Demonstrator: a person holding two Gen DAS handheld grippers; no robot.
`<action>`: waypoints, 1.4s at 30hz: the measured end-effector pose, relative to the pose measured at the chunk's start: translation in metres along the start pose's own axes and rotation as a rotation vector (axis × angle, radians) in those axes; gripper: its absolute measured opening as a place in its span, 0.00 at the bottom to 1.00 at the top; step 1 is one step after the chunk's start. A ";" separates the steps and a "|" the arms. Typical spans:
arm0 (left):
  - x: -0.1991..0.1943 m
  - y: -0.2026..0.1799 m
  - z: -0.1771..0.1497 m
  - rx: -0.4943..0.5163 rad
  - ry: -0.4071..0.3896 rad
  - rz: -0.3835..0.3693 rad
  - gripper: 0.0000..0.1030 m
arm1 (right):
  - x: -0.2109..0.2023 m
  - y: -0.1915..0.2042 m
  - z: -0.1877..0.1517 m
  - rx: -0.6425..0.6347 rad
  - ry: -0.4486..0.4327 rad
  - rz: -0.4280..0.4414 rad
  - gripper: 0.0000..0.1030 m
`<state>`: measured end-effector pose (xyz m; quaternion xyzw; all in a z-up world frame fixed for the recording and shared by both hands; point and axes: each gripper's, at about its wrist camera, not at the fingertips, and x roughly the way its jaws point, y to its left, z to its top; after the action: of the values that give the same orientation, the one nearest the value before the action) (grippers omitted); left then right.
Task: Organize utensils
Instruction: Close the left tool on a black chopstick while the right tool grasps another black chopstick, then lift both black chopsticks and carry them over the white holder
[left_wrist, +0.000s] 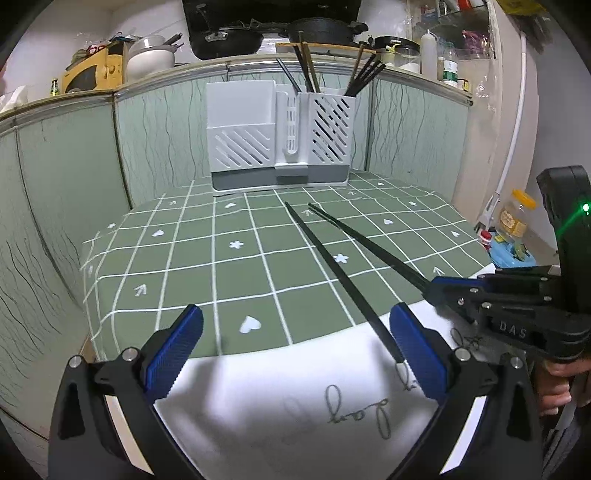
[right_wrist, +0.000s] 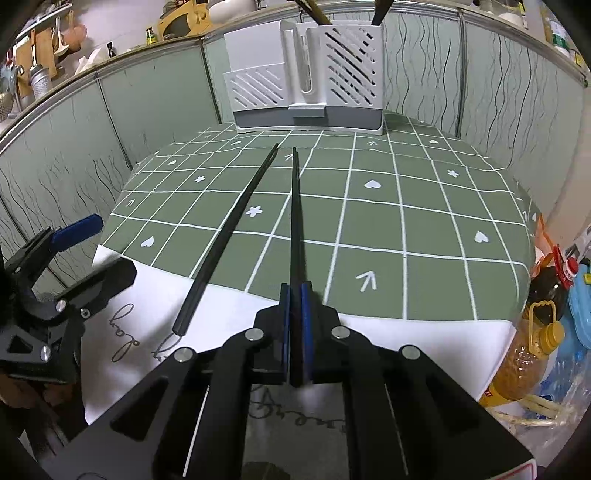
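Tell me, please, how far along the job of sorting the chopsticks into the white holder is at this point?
Partly done. Several chopsticks already stand in the white holder at the back of the table. In hand: the right gripper is shut on one black chopstick. Left to do: the second black chopstick lies on the green tablecloth, beside the open left gripper, which holds nothing.

Two long black chopsticks point toward the white slotted utensil holder (right_wrist: 306, 81) standing upright at the far edge of the table. One chopstick (right_wrist: 295, 218) is clamped at its thick end between blue pads, its tip raised toward the holder. The other chopstick (right_wrist: 229, 236) lies flat just to its left, thick end on white cloth, tips nearly converging.
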<state>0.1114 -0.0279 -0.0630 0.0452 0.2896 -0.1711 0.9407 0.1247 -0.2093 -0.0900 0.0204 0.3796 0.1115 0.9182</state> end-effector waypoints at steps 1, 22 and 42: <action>0.002 -0.002 0.000 -0.002 0.003 -0.005 0.95 | -0.001 -0.001 -0.001 -0.001 -0.001 -0.003 0.06; 0.047 -0.039 0.002 0.059 0.108 -0.008 0.19 | -0.018 -0.030 -0.005 0.048 -0.032 -0.017 0.06; 0.029 -0.020 0.009 -0.015 0.072 -0.005 0.06 | -0.028 -0.028 -0.002 0.047 -0.043 -0.017 0.06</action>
<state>0.1317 -0.0569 -0.0717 0.0435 0.3245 -0.1695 0.9295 0.1099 -0.2431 -0.0755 0.0411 0.3625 0.0944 0.9263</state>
